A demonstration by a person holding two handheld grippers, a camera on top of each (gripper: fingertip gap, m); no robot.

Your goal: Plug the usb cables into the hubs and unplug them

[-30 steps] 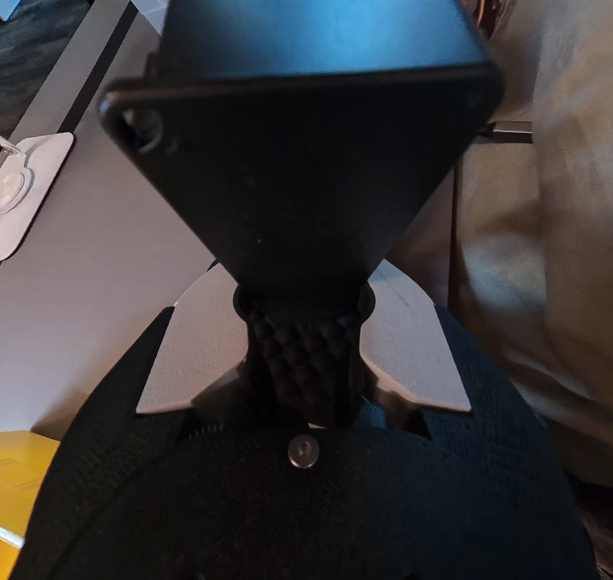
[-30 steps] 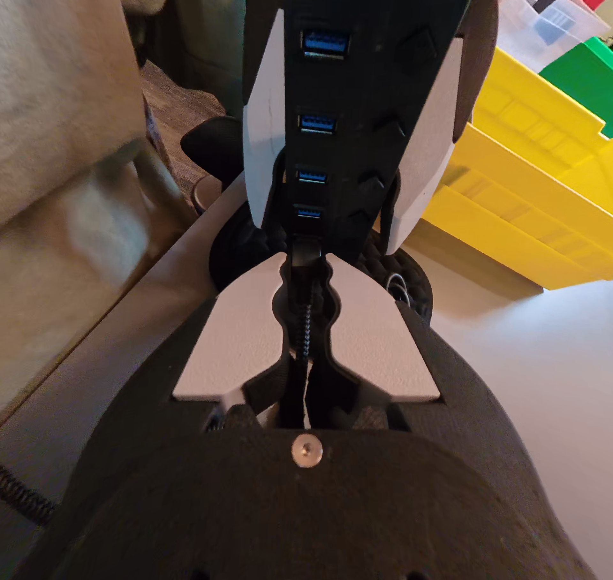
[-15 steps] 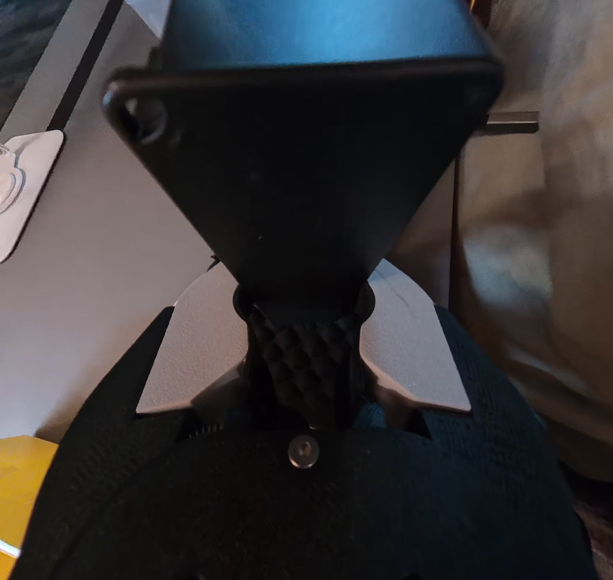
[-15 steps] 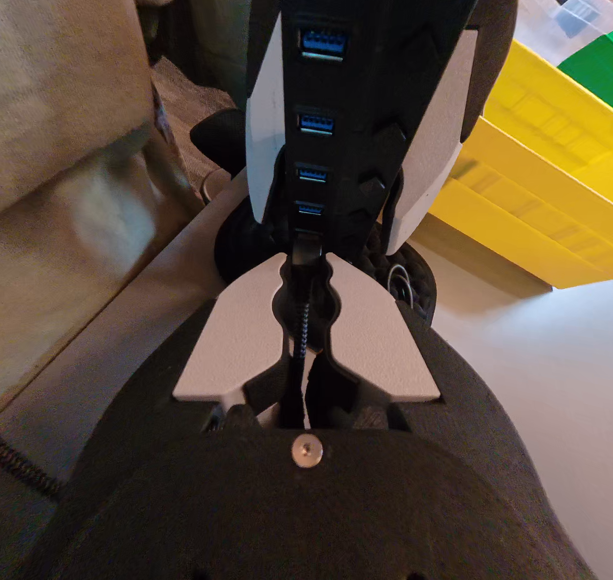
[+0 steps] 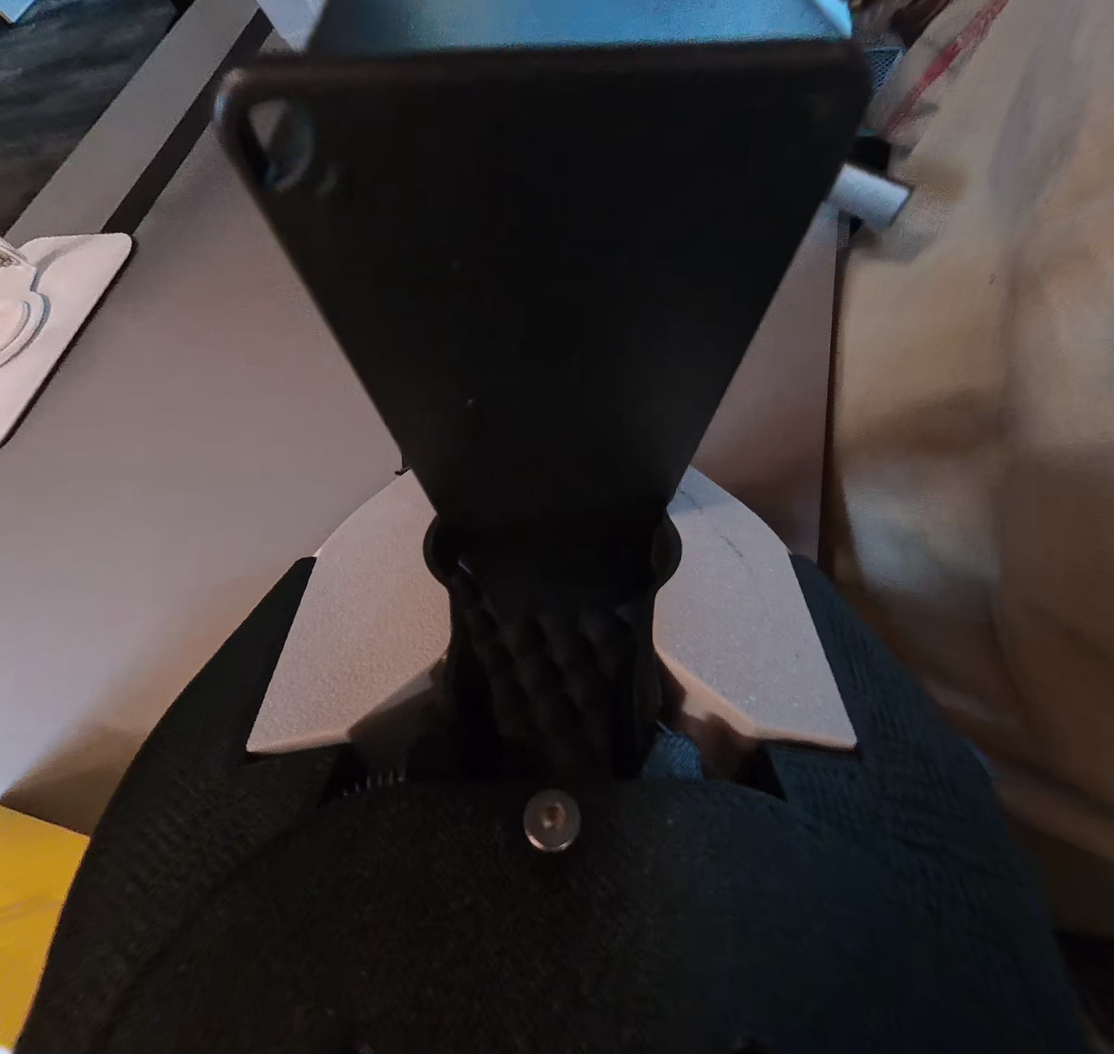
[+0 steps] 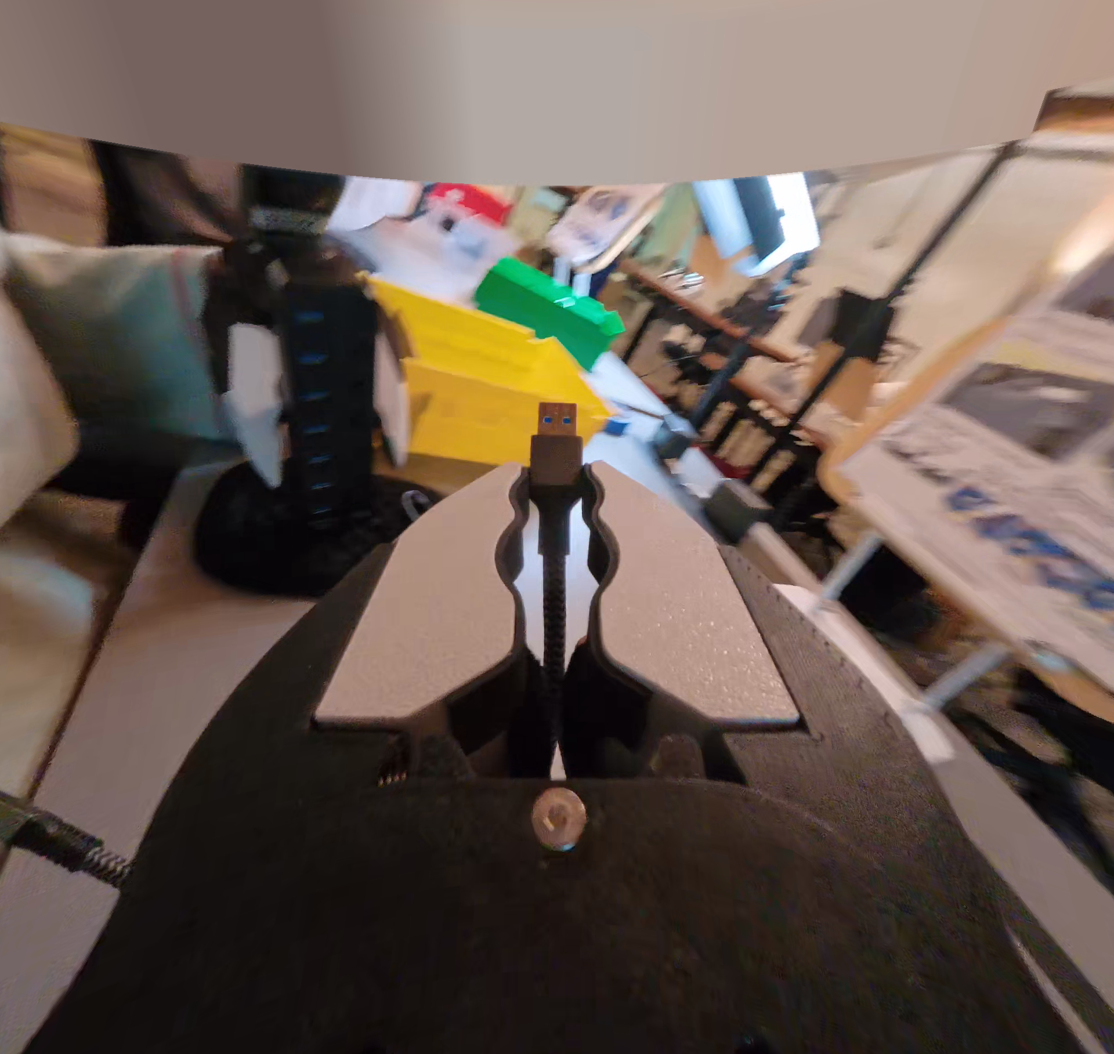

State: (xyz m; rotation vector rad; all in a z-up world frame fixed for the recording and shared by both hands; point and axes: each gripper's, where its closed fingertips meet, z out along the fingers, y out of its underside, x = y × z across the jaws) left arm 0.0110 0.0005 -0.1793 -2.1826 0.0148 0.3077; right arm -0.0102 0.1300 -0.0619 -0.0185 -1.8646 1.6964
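In the left wrist view my left gripper (image 5: pixel 551 534) is shut on a black USB hub (image 5: pixel 542 253), which stands up from between the jaws and fills the middle of the view. In the right wrist view my right gripper (image 6: pixel 556 473) is shut on a black braided USB cable (image 6: pixel 554 597). Its plug (image 6: pixel 557 443) sticks out past the fingertips with the metal end free in the air. The hub (image 6: pixel 316 398), with its row of blue ports, shows to the left in the right wrist view, still held by the left gripper (image 6: pixel 313 464) and apart from the plug.
Yellow bins (image 6: pixel 482 386) and a green bin (image 6: pixel 542 308) stand behind the hub on the grey table (image 5: pixel 181 422). A white pad (image 5: pixel 54 308) lies at the table's left. A person's beige clothing (image 5: pixel 976 422) is at the right. Shelving and posters (image 6: pixel 988 458) lie beyond the table's right edge. The tips of one gripper are about 20 centimeters away from the tips of the other.
The plug was in the hub's lowest port; now it is out. My right gripper has pulled back and swung right with the cable. The left gripper still holds the hub.
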